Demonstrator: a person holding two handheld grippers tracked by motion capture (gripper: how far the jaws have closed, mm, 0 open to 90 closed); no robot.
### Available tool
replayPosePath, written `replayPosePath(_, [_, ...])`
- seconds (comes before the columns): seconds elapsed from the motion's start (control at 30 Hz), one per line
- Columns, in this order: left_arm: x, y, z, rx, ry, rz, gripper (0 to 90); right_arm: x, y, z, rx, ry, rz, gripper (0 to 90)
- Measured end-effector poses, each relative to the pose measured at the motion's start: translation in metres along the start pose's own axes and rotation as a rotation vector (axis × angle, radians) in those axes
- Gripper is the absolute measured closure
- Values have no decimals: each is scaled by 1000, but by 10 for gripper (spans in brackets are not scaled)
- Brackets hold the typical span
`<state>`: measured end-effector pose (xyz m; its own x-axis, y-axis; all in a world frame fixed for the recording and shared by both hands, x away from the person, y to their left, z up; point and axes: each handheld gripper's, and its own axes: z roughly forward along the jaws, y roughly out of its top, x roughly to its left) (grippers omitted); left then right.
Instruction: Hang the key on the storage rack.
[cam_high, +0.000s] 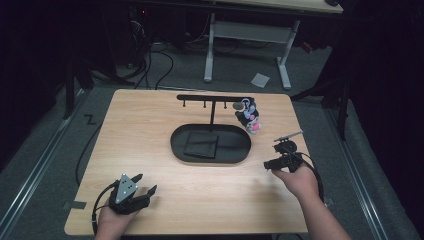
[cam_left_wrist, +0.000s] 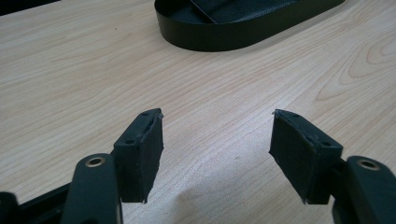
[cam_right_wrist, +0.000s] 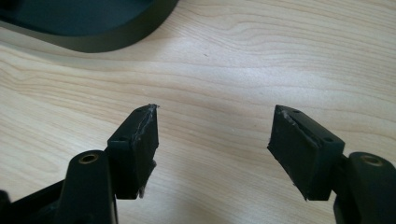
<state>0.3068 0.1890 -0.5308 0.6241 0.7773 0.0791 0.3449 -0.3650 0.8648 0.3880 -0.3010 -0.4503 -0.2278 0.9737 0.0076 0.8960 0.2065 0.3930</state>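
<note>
A black oval tray (cam_high: 173, 142) lies at the middle of the wooden table (cam_high: 150, 125), with a flat dark square pad (cam_high: 201, 144) inside it. Behind it stands a black T-shaped hook rack (cam_high: 212, 98); a bunch of small trinkets (cam_high: 248, 116) hangs from its right end. My left gripper (cam_high: 147, 182) rests near the front left edge, open and empty (cam_left_wrist: 217, 114), facing the tray rim (cam_left_wrist: 224, 39). My right gripper (cam_high: 271, 155) is right of the tray, low over bare wood, open with nothing between its jaws (cam_right_wrist: 215, 108); the tray's edge (cam_right_wrist: 93, 39) shows at upper left.
The table's right edge is close to my right hand (cam_high: 300, 180). Beyond the far edge stand a white-legged desk (cam_high: 247, 35) and cables on the dark floor (cam_high: 150, 65). Bare wood stretches between the two grippers at the front.
</note>
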Motion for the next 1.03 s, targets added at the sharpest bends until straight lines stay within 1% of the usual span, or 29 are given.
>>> replayPosePath(0.07, [0,0,0,2,-1,2,349,-2,-12,4,-41,-5,-4,328])
replayPosePath(0.13, [0,0,0,3,-3,5,349,-3,-19,6,-74,2,-14,329])
replayPosePath(0.17, [-1,0,1,5,-4,6,349,-3,-19,6,-74,2,-14,329])
replayPosePath(0.23, [-1,0,1,3,-5,2,349,-2,-28,9,-120,18,-17,325])
replayPosePath(0.27, [-1,0,0,3,-6,0,348,1,-38,12,-175,32,-15,319])
replayPosePath(0.3, [-1,0,0,3,-7,-2,348,1,-38,12,-175,32,-15,319])
replayPosePath(0.33, [-1,0,0,3,-7,-4,349,3,-42,13,-194,34,-21,318])
replayPosePath(0.37, [-1,0,0,3,-4,-3,348,8,-52,17,-245,47,-34,315])
replayPosePath(0.4, [-1,0,0,3,-4,-3,347,8,-52,17,-245,47,-34,315])
replayPosePath(0.43, [-1,0,0,0,-1,-3,347,9,-58,18,-270,72,-34,315])
replayPosePath(0.47, [-1,1,0,-5,5,2,347,15,-70,18,-338,90,-35,312])
replayPosePath(0.5, [-1,1,0,-5,5,2,347,19,-78,18,-373,87,-42,300])
replayPosePath(0.53, [0,1,0,-6,11,3,347,19,-78,18,-373,87,-42,300])
replayPosePath(0.57, [0,0,-1,-4,14,-2,345,22,-88,19,-427,73,-34,298])
replayPosePath(0.6, [1,0,-1,-4,17,-15,345,24,-101,21,-508,56,-27,343])
replayPosePath(0.63, [3,-2,-3,-11,16,-52,344,26,-108,25,-482,97,-72,256])
replayPosePath(0.67, [3,-2,-3,-11,16,-52,344,27,-107,24,-476,57,-122,274])
replayPosePath(0.7, [2,-3,-3,-5,23,-64,342,26,-108,22,-508,13,-143,302])
replayPosePath(0.73, [2,-3,-3,-5,23,-64,342,26,-108,22,-508,13,-143,302])
replayPosePath(0.77, [0,-3,-3,-2,33,-73,341,21,-108,24,-512,59,-87,280])
replayPosePath(0.8, [-1,-3,-3,-1,35,-75,341,19,-108,26,-506,86,-72,278])
replayPosePath(0.83, [-1,-3,-3,-1,35,-75,340,19,-108,26,-506,86,-72,278])
replayPosePath(0.87, [-2,-3,-3,-1,38,-73,340,19,-108,27,-505,76,-90,279])
replayPosePath(0.93, [-6,-2,-3,5,37,-58,339,19,-108,28,-504,78,-91,277])
replayPosePath(0.97, [-7,-2,-3,10,34,-48,338,18,-108,29,-498,94,-69,278])
replayPosePath(1.0, [-8,-2,-3,8,29,-39,338,18,-108,29,-497,101,-63,278])
replayPosePath(1.03, [-8,-2,-3,8,29,-39,338,18,-108,29,-497,101,-63,278])
